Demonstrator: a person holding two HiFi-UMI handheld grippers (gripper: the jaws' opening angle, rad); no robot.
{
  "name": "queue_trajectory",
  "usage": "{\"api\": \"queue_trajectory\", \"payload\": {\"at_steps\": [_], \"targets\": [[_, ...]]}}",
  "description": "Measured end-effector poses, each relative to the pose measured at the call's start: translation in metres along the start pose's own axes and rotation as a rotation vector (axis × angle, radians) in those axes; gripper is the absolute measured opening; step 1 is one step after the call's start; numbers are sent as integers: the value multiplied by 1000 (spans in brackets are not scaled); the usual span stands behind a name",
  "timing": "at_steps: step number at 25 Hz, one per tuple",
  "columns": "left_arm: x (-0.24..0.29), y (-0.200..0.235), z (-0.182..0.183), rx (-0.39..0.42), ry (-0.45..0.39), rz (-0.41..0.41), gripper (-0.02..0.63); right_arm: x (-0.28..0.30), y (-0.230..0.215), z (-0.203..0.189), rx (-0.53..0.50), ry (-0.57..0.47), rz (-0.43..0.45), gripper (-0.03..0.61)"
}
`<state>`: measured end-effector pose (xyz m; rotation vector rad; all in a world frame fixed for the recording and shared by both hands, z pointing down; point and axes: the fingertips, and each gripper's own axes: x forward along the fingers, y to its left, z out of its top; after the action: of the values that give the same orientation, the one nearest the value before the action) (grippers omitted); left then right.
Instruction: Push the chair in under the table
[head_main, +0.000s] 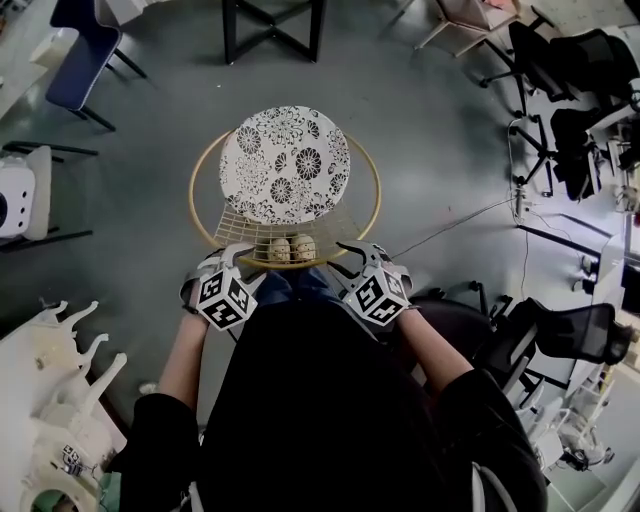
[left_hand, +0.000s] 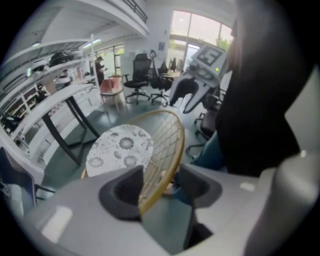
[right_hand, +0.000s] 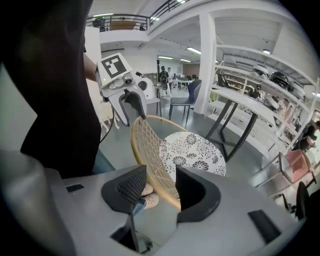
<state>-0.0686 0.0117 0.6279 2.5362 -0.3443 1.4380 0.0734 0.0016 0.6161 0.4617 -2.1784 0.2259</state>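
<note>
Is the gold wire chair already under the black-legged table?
No, the chair stands on open grey floor, short of the table.

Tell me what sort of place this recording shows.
Probably an open-plan office or lab workshop: swivel office chairs, long white benches on black legs with shelving above, and a mezzanine railing overhead.

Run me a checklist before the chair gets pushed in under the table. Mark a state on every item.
1. Left gripper on the chair's backrest rim: ok, the rim stands between its jaws.
2. Right gripper on the same rim: ok, the rim stands between its jaws.
3. Jaws clamped on the rim: not ok, both pairs stand apart with a gap beside the rim.
4. Table in line with the chair: ok, its black legs stand straight beyond the floral seat cushion.
5. Floor cable apart from the chair legs: cannot tell.
6. Seat fits under the tabletop: cannot tell.
</note>
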Motion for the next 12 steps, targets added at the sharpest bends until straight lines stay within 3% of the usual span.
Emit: {"api": "queue_trajectory", "payload": {"at_steps": [7, 12], "targets": [[18, -10, -22, 185, 160, -17, 245, 18, 17, -35, -350, 194, 68, 184], [34, -15, -34, 284, 233, -24, 245, 28, 15, -44, -446, 252, 57, 184]]}}
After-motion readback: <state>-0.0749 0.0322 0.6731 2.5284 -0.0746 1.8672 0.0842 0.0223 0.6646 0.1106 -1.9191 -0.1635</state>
